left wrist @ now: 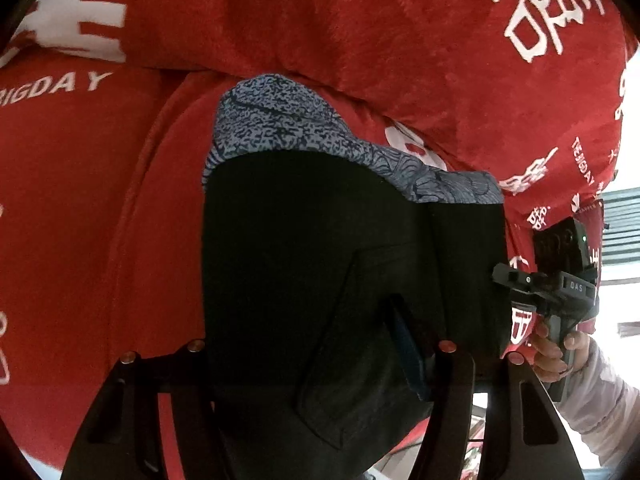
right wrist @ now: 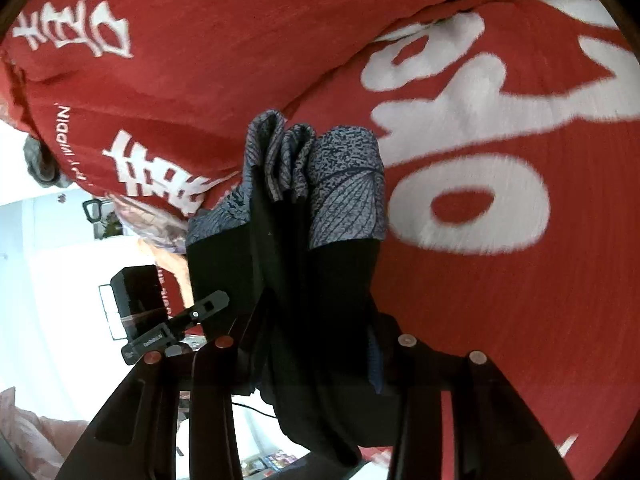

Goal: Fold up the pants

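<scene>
Nearest in the left wrist view, my left gripper (left wrist: 320, 360) has its jaws pinching the black pants (left wrist: 320, 260), cloth filling the gap from 6 o'clock up to centre; a back pocket shows at about 5 o'clock, so I judge this is the waist end. In the right wrist view my right gripper (right wrist: 316, 348) likewise has its jaws closed on bunched layers of the pants (right wrist: 320, 280). Both grips sit on the same edge, presumably to hold the garment taut and lifted for a fold. Beyond the fingers the patterned blue lining (left wrist: 280, 120) is turned outward at 12 o'clock. The right gripper shows at 3 o'clock in the left view, held by a hand (left wrist: 556, 352). Farthest, a red printed blanket (left wrist: 360, 20) fills the background; whether the pants touch it I cannot tell.
</scene>
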### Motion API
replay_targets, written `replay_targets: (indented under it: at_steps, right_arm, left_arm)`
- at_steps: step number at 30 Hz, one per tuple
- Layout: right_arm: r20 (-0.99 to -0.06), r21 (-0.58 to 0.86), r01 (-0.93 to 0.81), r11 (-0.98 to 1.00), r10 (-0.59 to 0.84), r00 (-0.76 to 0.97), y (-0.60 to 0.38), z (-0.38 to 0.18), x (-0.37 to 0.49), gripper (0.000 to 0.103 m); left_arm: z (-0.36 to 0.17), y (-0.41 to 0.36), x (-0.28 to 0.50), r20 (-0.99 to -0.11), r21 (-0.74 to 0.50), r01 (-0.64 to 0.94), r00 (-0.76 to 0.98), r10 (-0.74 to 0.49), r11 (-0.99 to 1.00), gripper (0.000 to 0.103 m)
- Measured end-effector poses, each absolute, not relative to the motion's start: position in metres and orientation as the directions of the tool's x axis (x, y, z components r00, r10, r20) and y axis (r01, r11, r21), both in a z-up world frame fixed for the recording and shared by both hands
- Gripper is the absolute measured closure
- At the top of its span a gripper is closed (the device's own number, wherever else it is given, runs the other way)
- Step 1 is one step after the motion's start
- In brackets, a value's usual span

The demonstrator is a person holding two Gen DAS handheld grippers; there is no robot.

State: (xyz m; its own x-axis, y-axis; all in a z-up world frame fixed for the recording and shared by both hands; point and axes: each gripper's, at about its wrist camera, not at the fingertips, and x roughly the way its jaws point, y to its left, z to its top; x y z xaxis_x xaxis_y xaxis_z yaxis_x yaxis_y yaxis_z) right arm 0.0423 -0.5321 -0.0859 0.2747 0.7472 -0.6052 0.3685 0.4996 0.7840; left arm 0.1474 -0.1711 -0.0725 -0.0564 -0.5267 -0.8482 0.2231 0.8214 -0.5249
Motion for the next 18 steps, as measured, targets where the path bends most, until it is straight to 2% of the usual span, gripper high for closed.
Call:
replay_targets:
  at_steps: [6, 10, 11, 13, 15, 18]
  right_arm:
    - [-0.589, 0.793, 0.394, 0.465, 0.752, 0.297, -0.501, -0.082, -0.003, 0.060]
    - [-0.606, 0.773, 0.429, 0.467, 0.745, 0.280, -0.485, -0.098, -0.026, 0.060]
    - [-0.619, 0.761, 0.437, 0.479, 0.738, 0.268, -0.484, -0.103, -0.029, 0.060]
    - [-0.651, 0.729, 0.456, 0.511, 0.722, 0.233, -0.480, -0.116, -0.034, 0.060]
    - [-0.664, 0.723, 0.440, 0.532, 0.710, 0.234, -0.480, -0.120, -0.034, 0.059]
    - [-0.687, 0.704, 0.431, 0.564, 0.694, 0.215, -0.480, -0.122, -0.030, 0.054]
  left_arm:
    - [-0.065, -0.149, 0.123, -0.876, -0.480, 0.235, -0.075, -0.477, 0.845, 0.037]
    - [-0.086, -0.143, 0.105, -0.912, -0.408, 0.242, -0.079, -0.402, 0.880, 0.036]
    - [-0.090, -0.143, 0.103, -0.920, -0.392, 0.241, -0.077, -0.385, 0.888, 0.032]
    - [-0.102, -0.138, 0.097, -0.939, -0.341, 0.237, -0.052, -0.339, 0.910, 0.017]
    - [-0.104, -0.135, 0.096, -0.946, -0.315, 0.245, -0.010, -0.323, 0.917, 0.008]
    - [-0.107, -0.133, 0.099, -0.947, -0.315, 0.239, -0.016, -0.321, 0.919, 0.005]
